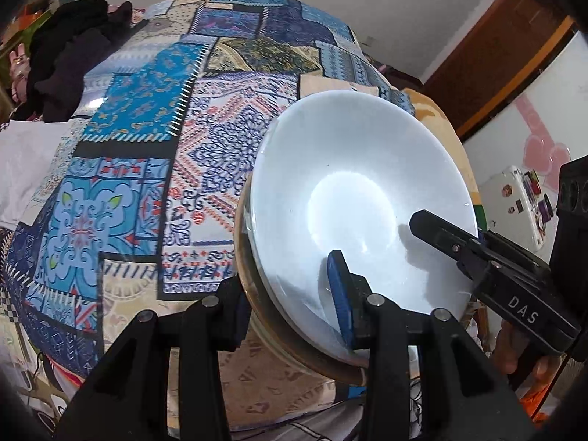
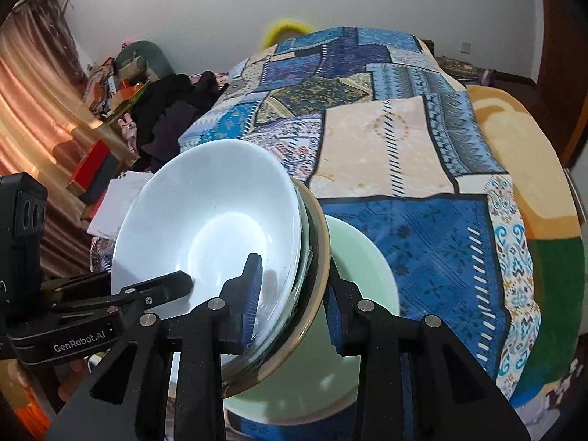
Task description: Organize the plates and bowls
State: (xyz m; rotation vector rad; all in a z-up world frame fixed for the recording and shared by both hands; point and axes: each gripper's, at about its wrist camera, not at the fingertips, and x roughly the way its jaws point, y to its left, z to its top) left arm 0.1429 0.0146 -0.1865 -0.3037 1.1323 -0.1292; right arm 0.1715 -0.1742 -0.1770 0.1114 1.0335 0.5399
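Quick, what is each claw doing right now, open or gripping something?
Left claw: closed on the rim of the stack of nested bowls, white bowl on top.
Right claw: closed on the same stack's opposite rim.

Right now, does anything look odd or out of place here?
Yes: the stack of bowls, white one on top, is held steeply tilted over the patchwork cloth by the left gripper and right gripper, not sitting flat.

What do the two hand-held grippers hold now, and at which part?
Both clamp the rim of the stacked bowls: left hand-held gripper, right hand-held gripper, on opposite sides.
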